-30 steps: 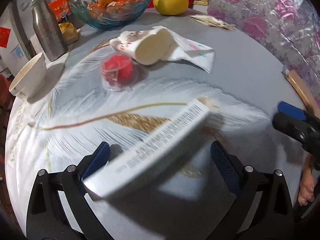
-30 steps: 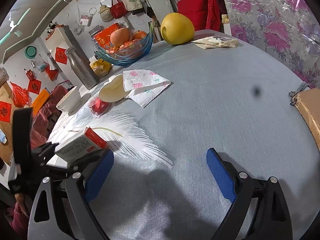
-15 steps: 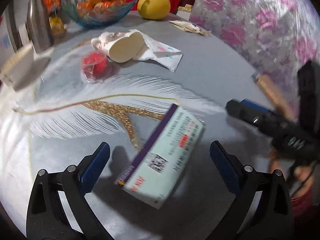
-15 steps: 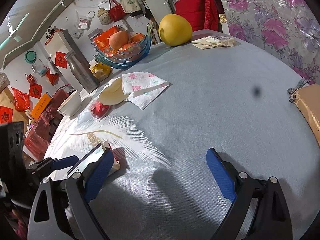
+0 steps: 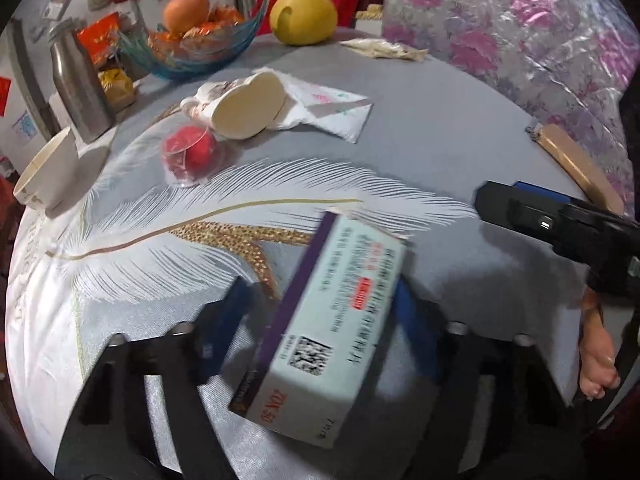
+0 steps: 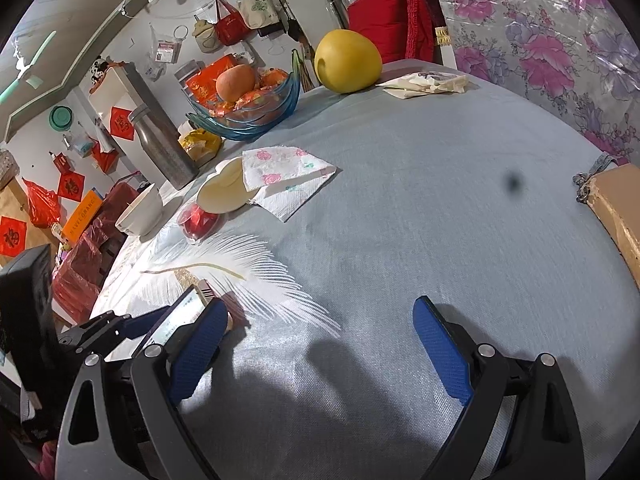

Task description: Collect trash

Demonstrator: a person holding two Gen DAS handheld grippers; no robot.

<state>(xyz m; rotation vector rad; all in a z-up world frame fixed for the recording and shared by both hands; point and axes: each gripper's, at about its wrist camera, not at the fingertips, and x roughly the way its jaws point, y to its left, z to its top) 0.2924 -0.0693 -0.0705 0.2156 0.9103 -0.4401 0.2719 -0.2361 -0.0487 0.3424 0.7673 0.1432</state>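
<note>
Feather-print tablecloth (image 6: pixel 420 208) — pomelo (image 6: pixel 347 66); fruit bowl (image 6: pixel 256 114); steel flask (image 6: pixel 160 148); napkin (image 6: pixel 288 180); white bowl (image 6: pixel 140 210)

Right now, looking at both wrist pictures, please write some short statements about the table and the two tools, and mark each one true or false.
1. The white and purple cardboard box sits between the fingers of the left tool, whose jaws have just been closing. True.
2. The right tool holds a paper napkin. False: its jaws are open with nothing between them.
3. The blue glass fruit bowl stands beside the large yellow pomelo. True.
4. The steel bottle lies on its side. False: it stands upright.
5. The flowered paper napkin is in the bowl. False: it lies on the grey tablecloth.
</note>
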